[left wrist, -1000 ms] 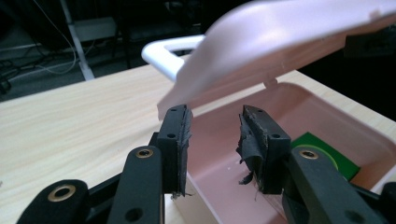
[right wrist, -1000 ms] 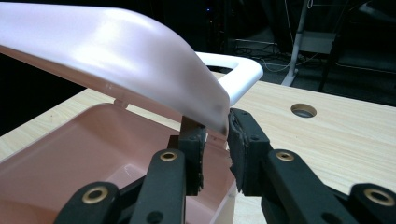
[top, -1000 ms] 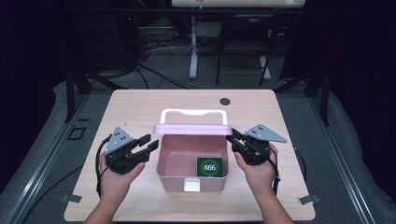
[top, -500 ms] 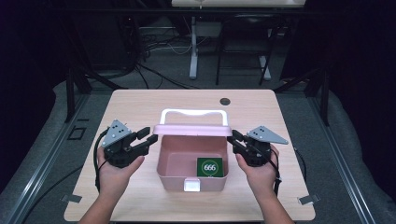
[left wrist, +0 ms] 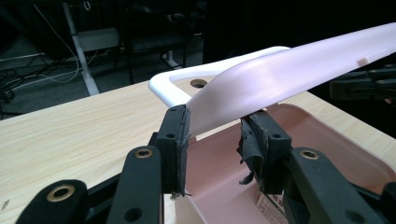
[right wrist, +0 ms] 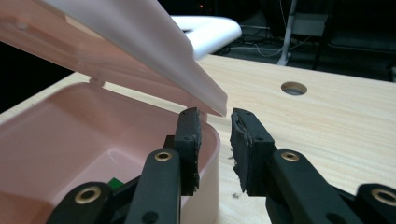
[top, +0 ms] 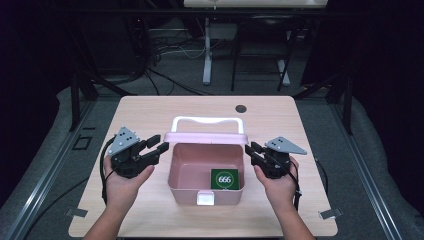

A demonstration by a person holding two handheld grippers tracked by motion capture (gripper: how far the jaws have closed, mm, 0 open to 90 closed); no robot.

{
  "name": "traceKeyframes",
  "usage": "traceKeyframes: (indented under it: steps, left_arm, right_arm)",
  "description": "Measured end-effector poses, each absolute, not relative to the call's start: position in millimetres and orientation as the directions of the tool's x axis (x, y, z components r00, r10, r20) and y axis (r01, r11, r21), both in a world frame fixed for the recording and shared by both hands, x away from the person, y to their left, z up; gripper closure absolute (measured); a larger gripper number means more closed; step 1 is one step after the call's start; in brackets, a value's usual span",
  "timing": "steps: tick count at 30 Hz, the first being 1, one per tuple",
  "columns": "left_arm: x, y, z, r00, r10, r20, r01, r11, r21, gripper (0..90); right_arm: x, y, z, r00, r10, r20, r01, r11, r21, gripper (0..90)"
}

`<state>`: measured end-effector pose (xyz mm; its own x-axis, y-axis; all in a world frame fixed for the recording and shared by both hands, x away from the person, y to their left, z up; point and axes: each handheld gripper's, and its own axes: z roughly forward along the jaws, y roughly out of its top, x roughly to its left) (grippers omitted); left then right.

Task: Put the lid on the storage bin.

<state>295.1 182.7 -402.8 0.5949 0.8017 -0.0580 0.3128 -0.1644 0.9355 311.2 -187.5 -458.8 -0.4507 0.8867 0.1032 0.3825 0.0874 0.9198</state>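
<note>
Okay, so the pink box (top: 186,191) sits toward 6 o'clock on the table (top: 150,110), with its lid (top: 207,137) tipped up partway, neither shut nor fully back. A green card (top: 223,179) lies inside at the box's 4 o'clock corner. The left gripper (top: 156,149), at the box's 9 o'clock, is half open around the lid's corner and doesn't look clamped. The right gripper (top: 250,151), at 3 o'clock, has just been opening and holds nothing. I'd call it midway: the lid still needs moving.
</note>
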Motion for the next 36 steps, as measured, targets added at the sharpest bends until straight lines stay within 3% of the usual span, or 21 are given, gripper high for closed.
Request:
traceKeyframes:
  steps: [36]
  left_arm:
    - [273, 185, -431, 0.635, 0.768, -0.079, 0.336, -0.184, 0.924, 60.7]
  right_arm:
    - [321, -199, -470, -0.404, 0.908, 0.113, 0.418, 0.073, 0.906, 65.6]
